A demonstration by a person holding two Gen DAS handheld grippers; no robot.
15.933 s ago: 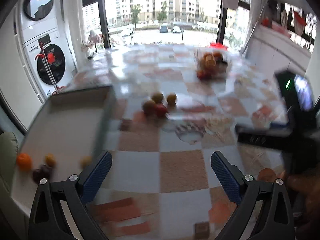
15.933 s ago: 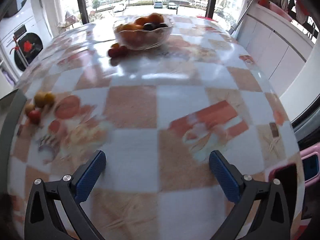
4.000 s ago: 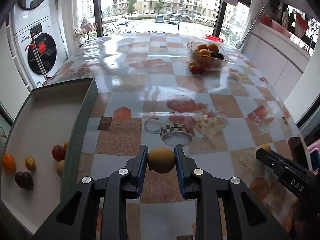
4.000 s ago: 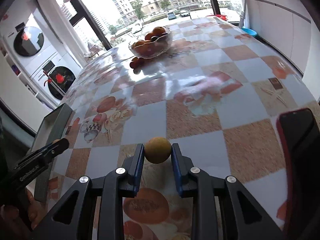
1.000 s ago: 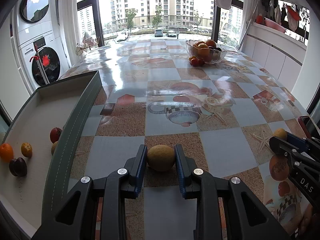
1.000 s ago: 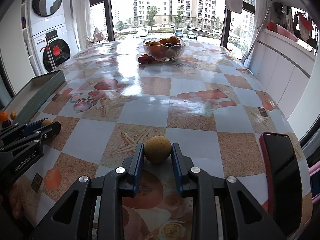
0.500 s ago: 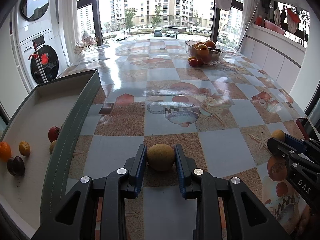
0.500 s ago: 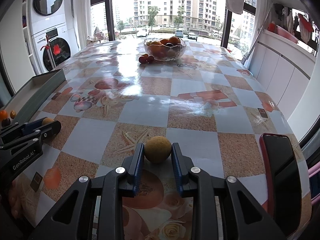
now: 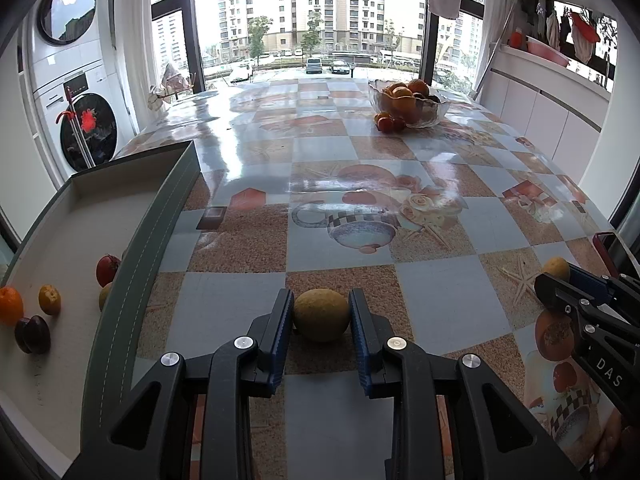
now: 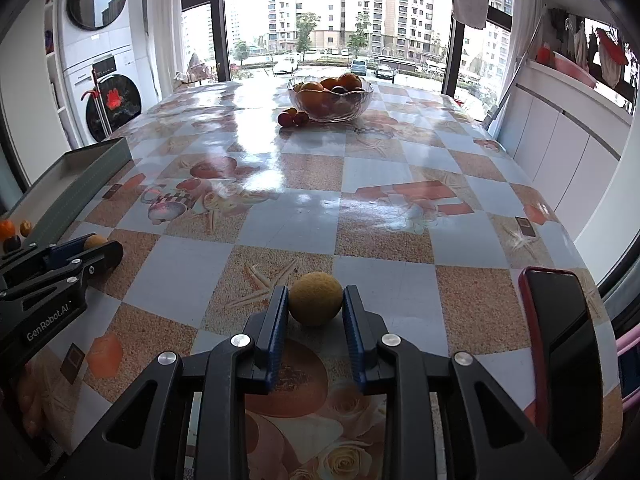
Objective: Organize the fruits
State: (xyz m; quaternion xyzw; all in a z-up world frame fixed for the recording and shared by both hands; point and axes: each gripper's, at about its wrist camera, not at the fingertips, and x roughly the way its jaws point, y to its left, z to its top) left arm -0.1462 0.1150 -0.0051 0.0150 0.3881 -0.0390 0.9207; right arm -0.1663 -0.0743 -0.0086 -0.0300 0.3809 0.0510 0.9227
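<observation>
Left gripper [image 9: 321,314] is clamped on a yellow fruit [image 9: 321,314] low over the table [image 9: 400,168], just beside the tray [image 9: 132,264] that already holds fruit. Right gripper [image 10: 315,304] pinches a second fruit [image 10: 315,298] near a phone [image 10: 560,320]. Best to lift each clear of the tray wall before letting go inside.

Home laundry/dining rm: stacked washer+dryer [image 9: 86,128], oilcloth table [image 9: 400,160], glass fruit bowl [image 9: 408,104], apt-block view.
</observation>
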